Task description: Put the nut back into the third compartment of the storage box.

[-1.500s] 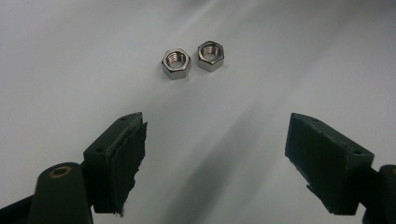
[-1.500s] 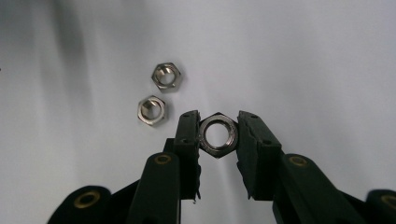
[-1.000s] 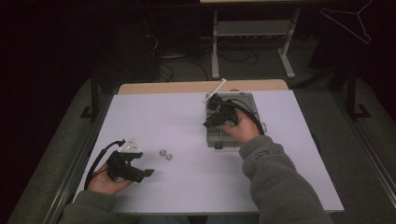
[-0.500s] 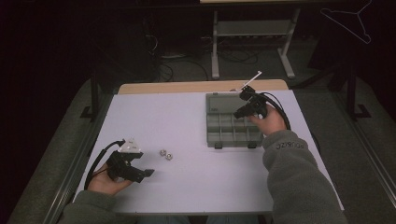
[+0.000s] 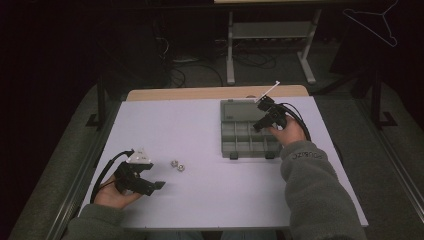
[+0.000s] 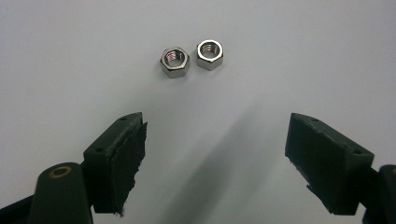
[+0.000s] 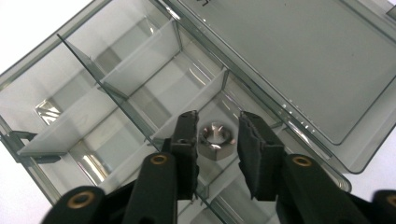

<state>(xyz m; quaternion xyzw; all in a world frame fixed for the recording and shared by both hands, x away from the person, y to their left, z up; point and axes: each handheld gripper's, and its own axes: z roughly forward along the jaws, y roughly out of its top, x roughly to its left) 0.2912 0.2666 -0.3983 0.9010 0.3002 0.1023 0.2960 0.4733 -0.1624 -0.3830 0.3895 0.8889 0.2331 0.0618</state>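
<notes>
The right gripper (image 5: 261, 121) is sitting lower over the box (image 5: 248, 131) than half a second ago; the left gripper (image 5: 150, 183) is unmoved. The right gripper view is showing a nut (image 7: 216, 139) between the narrowly parted fingers (image 7: 186, 136), in a compartment beside the open lid; contact is unclear. The left fingers (image 6: 122, 151) are gaping wide on the table (image 5: 200, 125), two nuts (image 6: 192, 57) lying just beyond them

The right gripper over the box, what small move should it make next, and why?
Probably open a little wider and lift away. The right gripper has its jaws on either side of a nut over a compartment of the open box, and two more nuts wait on the table.
</notes>
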